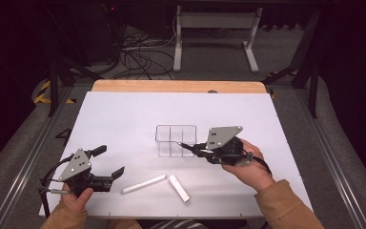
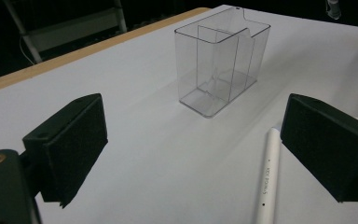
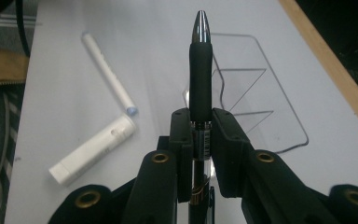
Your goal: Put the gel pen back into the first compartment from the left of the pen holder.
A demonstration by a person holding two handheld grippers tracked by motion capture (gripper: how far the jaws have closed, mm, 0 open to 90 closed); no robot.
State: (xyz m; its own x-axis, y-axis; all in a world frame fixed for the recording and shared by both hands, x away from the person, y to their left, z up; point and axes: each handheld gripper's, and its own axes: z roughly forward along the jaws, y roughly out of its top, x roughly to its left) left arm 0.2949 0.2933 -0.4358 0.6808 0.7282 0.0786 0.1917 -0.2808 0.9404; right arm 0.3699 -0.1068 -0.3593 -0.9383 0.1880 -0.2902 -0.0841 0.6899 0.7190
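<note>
A: My right gripper (image 3: 200,140) is clamped on the pen (image 3: 200,70), tip beside the organizer (image 1: 175,140) mid-table.

B: Risk?

A: It may hit a divider and tip it. Left gripper (image 1: 108,162) gapes empty, near left.

A white table (image 1: 124,114) with a wooden far edge (image 1: 176,86) is seen on grey carpet (image 1: 286,52); behind it, tangled cables (image 1: 138,55) and a white desk frame (image 1: 214,28) are swallowed by darkness.

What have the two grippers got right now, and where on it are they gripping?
The right gripper is shut on a black pen, clamped on its clear barrel just behind the rubber grip. The left gripper holds nothing, jaws open.
</note>
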